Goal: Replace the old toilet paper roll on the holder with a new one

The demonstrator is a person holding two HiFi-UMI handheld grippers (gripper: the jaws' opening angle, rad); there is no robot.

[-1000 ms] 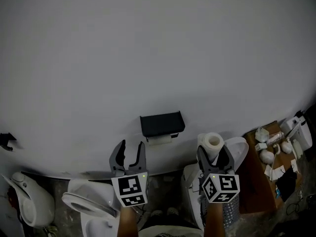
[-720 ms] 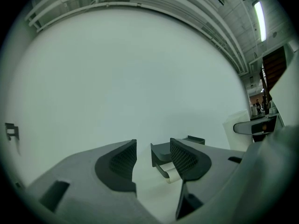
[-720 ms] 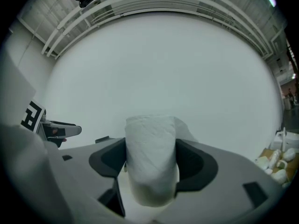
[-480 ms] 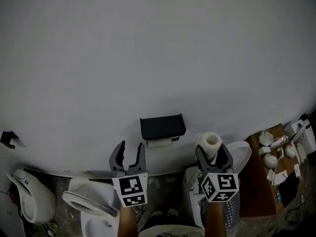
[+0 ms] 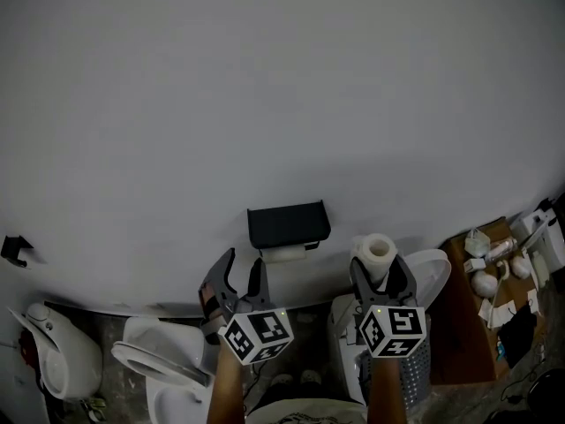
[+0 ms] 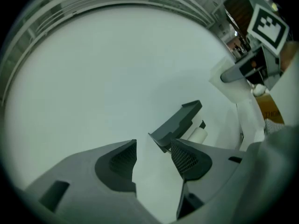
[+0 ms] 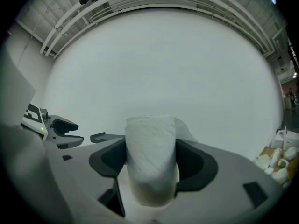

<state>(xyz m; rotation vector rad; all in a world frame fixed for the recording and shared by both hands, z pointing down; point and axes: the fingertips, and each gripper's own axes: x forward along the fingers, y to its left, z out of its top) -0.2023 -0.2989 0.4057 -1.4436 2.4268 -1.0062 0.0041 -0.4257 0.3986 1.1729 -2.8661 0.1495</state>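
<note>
White wall [image 5: 265, 78] fills most of our view, and low on it sits the black holder [image 5: 288, 223], its flat cover jutting out over a thin, nearly spent old roll [image 5: 284, 253] that is still mounted underneath. Below and just left of the holder we have the left gripper [image 5: 244, 265], rolled to one side, its jaws spread with nothing between them; along those jaws we look at the holder [image 6: 180, 122] and the end of the old roll [image 6: 198, 134], near but not yet reached. To the right, well clear of the holder, the right gripper [image 5: 380, 274] pinches the new roll [image 5: 380, 254] upright, both pads pressed into its soft sides [image 7: 152, 157]. We judge that we are at the first step: removing the old roll has not begun, and the fresh one is waiting. Next, we think the empty jaws must go in under the cover, close on the small roll without catching the cover's edge, and draw it off sideways.
</note>
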